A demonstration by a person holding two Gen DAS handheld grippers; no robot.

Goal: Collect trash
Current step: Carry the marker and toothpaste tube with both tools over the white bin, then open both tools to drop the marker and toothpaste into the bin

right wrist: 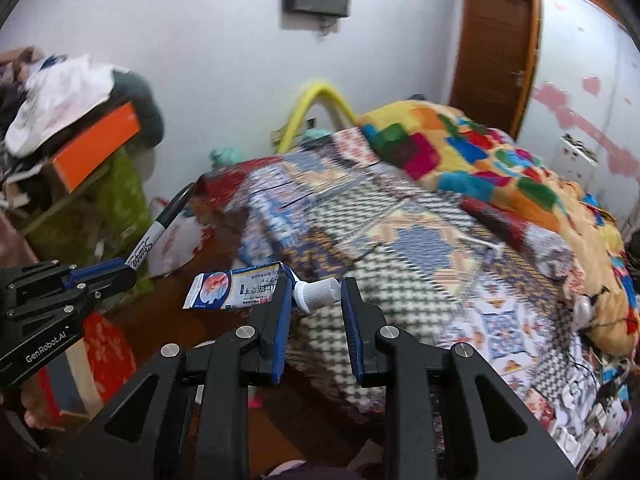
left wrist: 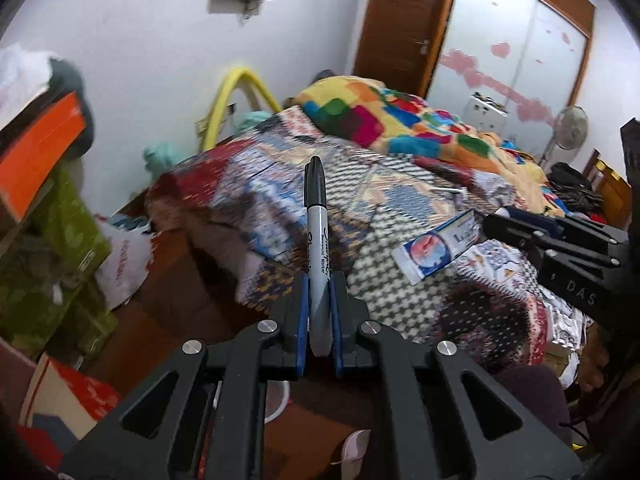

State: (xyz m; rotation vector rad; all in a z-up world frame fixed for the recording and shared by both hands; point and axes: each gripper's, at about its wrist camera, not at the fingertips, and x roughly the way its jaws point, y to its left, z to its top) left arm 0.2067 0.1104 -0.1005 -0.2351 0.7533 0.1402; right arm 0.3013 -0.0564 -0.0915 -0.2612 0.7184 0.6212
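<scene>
Marker (left wrist: 318,240) | pinched upright, left hand-held gripper (left wrist: 319,280) | tube (right wrist: 256,290) | pinched, right hand-held gripper (right wrist: 316,294)

Two matching black plastic grippers — the left gripper (left wrist: 319,292) and the right gripper (right wrist: 316,300) — show angular, cut-out linkage arms pinned with round silver screws. Blue pads line the inner faces of the fingers (right wrist: 280,320). White lettering — "GenRobot.AI" — marks the left unit's side; "DAS" shows on the right one.
</scene>
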